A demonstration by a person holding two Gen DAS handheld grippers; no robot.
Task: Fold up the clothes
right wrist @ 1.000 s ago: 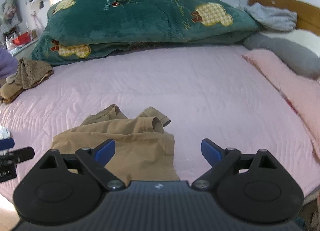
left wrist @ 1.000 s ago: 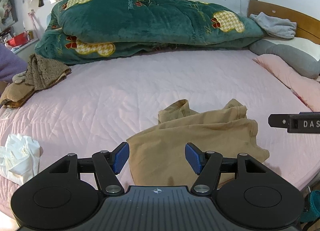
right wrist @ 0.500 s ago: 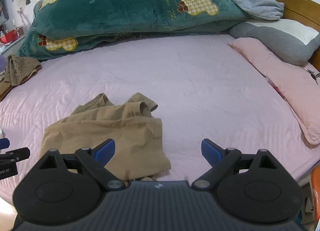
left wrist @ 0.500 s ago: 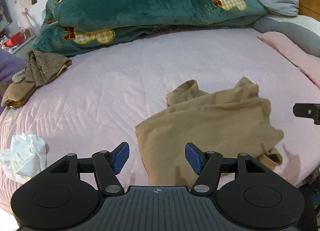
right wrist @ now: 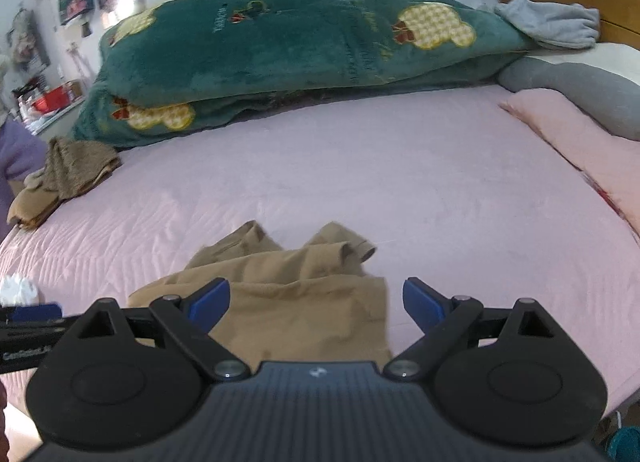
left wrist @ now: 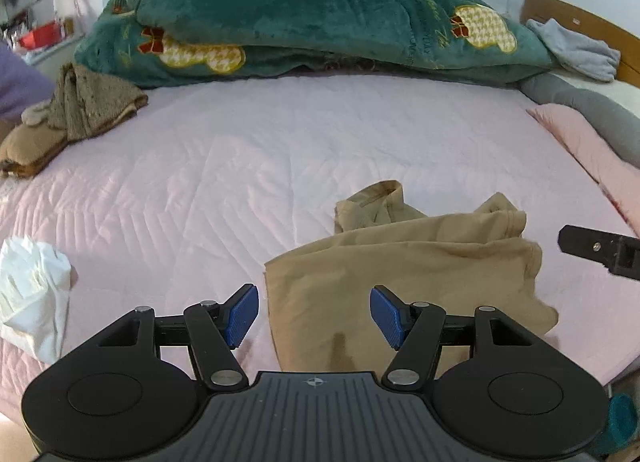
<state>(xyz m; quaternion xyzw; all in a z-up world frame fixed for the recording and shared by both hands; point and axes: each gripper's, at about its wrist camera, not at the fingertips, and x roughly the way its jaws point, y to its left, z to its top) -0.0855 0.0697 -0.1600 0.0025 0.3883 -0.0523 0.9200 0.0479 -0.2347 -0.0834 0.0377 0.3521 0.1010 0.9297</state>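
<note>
**Tan garment lies doubled at the near edge of the bed, both grippers empty**

The bed carries everything; its pink quilted cover is matte, with stitched lines that fan out. Along the far edge a thick green plush blanket is stacked in two heavy layers, probably pushed there to leave the middle free for folding. At the left edge sits a small pile of brown knitted clothes; it looks like a place for pieces set aside, though I cannot say if they are folded.

The tan garment lies close to the near edge, thin and soft, doubled into a rough rectangle with two cuffed ends sticking out toward the far side. Whether more folds are wanted, I cannot judge. A crumpled white cloth rests near the near-left corner.

The left gripper hangs above the garment's left border, its blue ribbed pads wide apart and holding nothing. The right gripper hangs over the right border, equally spread and empty.
</note>
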